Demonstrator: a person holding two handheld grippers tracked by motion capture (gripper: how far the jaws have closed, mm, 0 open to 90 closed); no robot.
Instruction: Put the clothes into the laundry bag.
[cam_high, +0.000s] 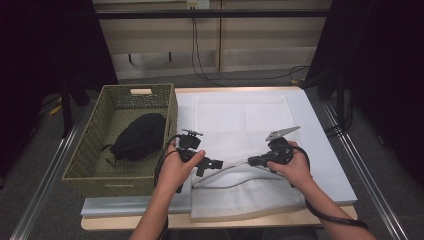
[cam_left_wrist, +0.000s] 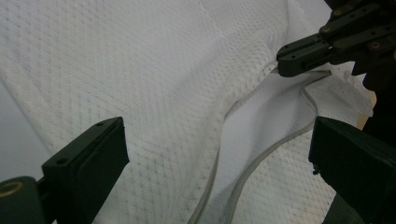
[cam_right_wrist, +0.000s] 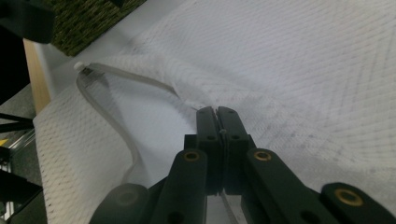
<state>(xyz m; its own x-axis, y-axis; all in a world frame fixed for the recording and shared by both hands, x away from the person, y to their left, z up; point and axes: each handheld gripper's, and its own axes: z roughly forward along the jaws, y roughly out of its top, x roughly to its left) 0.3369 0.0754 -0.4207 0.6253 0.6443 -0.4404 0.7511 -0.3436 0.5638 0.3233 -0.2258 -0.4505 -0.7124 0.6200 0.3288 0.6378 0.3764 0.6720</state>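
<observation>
Currently: wicker basket (cam_high: 100, 150) with black bag (cam_high: 140, 136) at worktop (cam_high: 325, 150) left edge. Left tool (cam_high: 216, 163) spread above white mesh garment (cam_high: 240, 125), mid-worktop toward near edge. Right tool (cam_high: 250, 161) pinches its grey trim (cam_right_wrist: 107, 135).

White mesh laundry bag (cam_left_wrist: 154, 88) lies spread beneath the left gripper (cam_left_wrist: 219, 158), whose jaws stand wide apart. At upper right, the right gripper (cam_left_wrist: 292, 59) pinches the bag's grey-edged opening (cam_left_wrist: 261, 100), lifting it.
</observation>
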